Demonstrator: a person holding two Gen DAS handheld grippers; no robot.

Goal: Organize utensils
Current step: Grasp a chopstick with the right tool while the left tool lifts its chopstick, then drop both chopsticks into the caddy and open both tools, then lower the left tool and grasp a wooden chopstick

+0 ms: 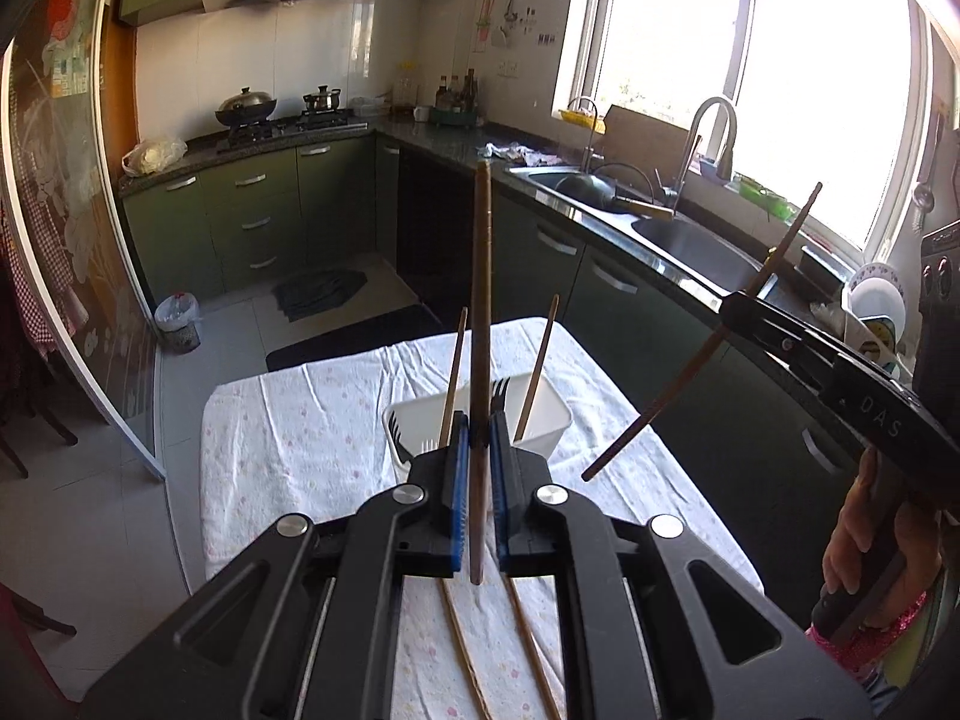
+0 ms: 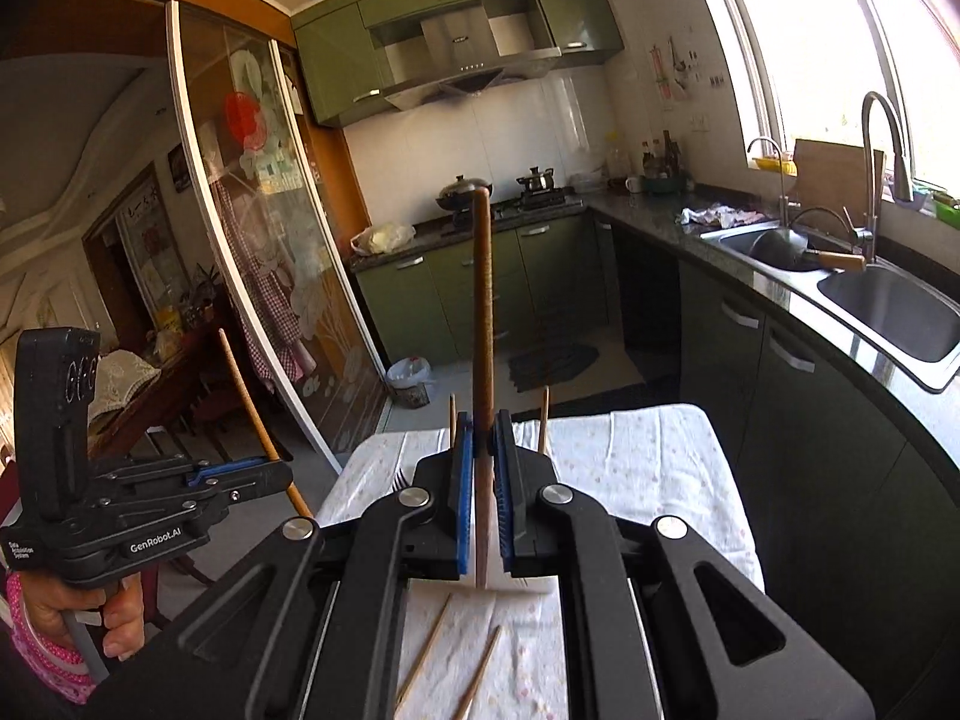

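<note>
My left gripper [image 1: 478, 429] is shut on a brown chopstick [image 1: 482, 300] that stands upright above the table. My right gripper [image 2: 483, 435] is shut on another brown chopstick [image 2: 483, 312], also upright; in the left wrist view that one [image 1: 708, 348] slants at the right. A white utensil holder [image 1: 540, 414] stands on the table just beyond the left gripper, with two chopsticks [image 1: 538, 360] and black forks [image 1: 501, 387] in it. Two loose chopsticks [image 1: 528, 648] lie on the cloth under the grippers, and show in the right wrist view [image 2: 429, 642].
The table has a white flowered cloth [image 1: 300, 420]. A dark countertop with a steel sink [image 1: 690, 246] and faucet runs along the right. Green cabinets and a stove [image 1: 282, 120] with pots stand at the back. A glass sliding door [image 2: 258, 240] is on the left.
</note>
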